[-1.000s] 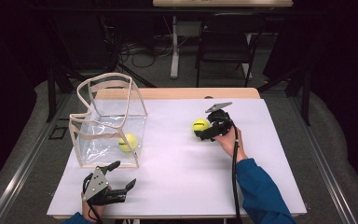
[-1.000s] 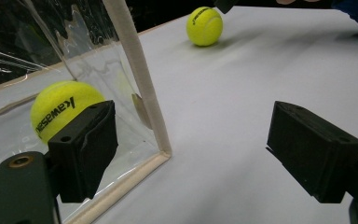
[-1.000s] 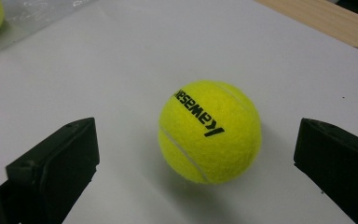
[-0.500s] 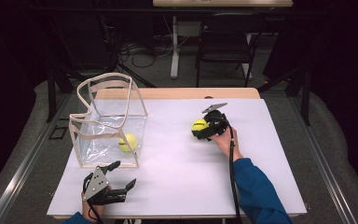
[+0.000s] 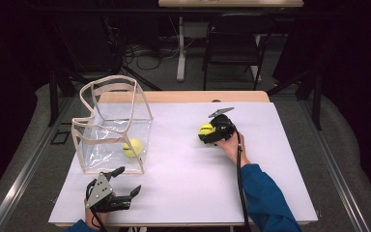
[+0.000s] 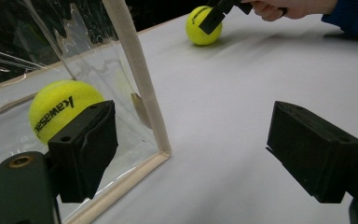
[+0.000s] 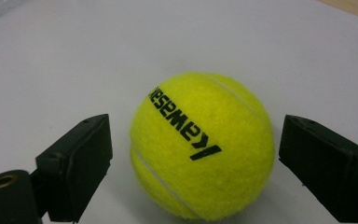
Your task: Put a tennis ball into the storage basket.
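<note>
Lowered, right gripper (image 5: 207, 135) jaws just closing, unclenched; tennis ball (image 7: 201, 144) between, untouched.

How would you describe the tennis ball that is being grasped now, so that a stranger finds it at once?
On the white table, look right of the clear box. The tennis ball lies on the bare tabletop between the right tongs; the other ball lies inside the box.
</note>
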